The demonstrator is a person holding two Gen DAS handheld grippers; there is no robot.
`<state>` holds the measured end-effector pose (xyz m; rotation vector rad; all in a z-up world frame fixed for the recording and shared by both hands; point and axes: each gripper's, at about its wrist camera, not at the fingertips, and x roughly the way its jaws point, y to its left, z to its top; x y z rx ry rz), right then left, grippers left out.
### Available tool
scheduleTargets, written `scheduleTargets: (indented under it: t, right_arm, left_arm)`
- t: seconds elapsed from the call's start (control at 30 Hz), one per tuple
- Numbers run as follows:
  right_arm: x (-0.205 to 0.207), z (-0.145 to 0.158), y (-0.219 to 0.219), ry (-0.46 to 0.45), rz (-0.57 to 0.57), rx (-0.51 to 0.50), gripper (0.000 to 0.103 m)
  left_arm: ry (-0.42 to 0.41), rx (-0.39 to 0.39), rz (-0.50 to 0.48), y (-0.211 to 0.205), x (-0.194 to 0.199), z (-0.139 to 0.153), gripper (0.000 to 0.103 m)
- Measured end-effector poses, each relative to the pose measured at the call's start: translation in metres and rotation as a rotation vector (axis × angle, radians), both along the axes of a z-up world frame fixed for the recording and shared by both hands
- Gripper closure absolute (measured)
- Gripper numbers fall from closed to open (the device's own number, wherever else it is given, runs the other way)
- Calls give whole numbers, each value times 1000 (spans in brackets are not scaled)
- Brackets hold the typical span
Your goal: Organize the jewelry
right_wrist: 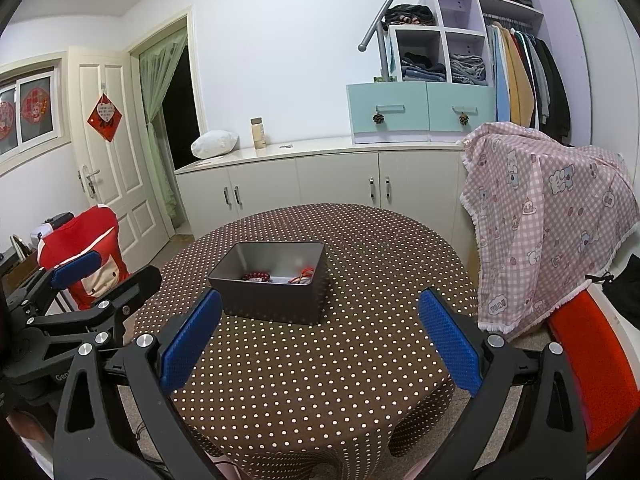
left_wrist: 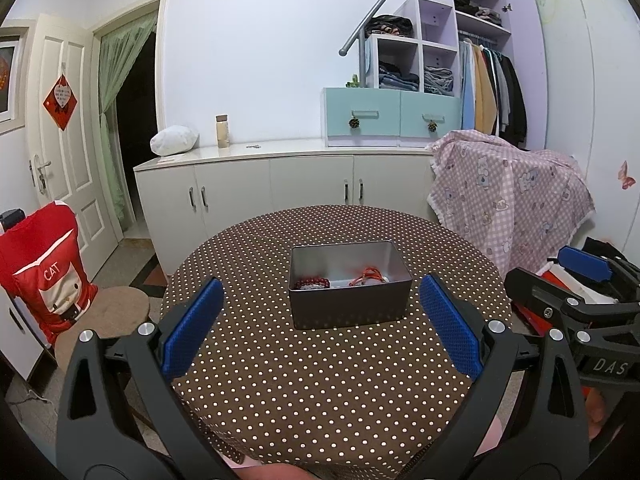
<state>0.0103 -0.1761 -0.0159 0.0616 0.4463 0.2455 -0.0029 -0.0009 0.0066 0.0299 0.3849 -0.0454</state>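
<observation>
A grey metal box [left_wrist: 352, 304] stands open in the middle of a round table with a brown polka-dot cloth [left_wrist: 320, 380]. Inside lie a dark red bead bracelet [left_wrist: 313, 282] and a red cord bracelet [left_wrist: 368, 276]. The box [right_wrist: 272, 300], beads [right_wrist: 256, 277] and cord [right_wrist: 303, 276] also show in the right wrist view. My left gripper [left_wrist: 320, 328] is open and empty, held above the table's near side, short of the box. My right gripper [right_wrist: 320, 336] is open and empty, to the right of the left one, also short of the box.
A chair with a red cushion [left_wrist: 44, 272] and a stool [left_wrist: 108, 312] stand left of the table. A pink checked blanket [left_wrist: 508, 196] covers something at the right. White cabinets [left_wrist: 280, 188] line the back wall. An orange chair back [right_wrist: 592, 364] is at the right.
</observation>
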Motion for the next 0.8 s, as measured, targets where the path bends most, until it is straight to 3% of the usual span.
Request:
scheduleTargets:
  t: [0.8]
  right_arm:
    - [1, -2, -2, 3, 0, 7, 8]
  left_arm:
    - [6, 6, 3, -9, 1, -1, 7]
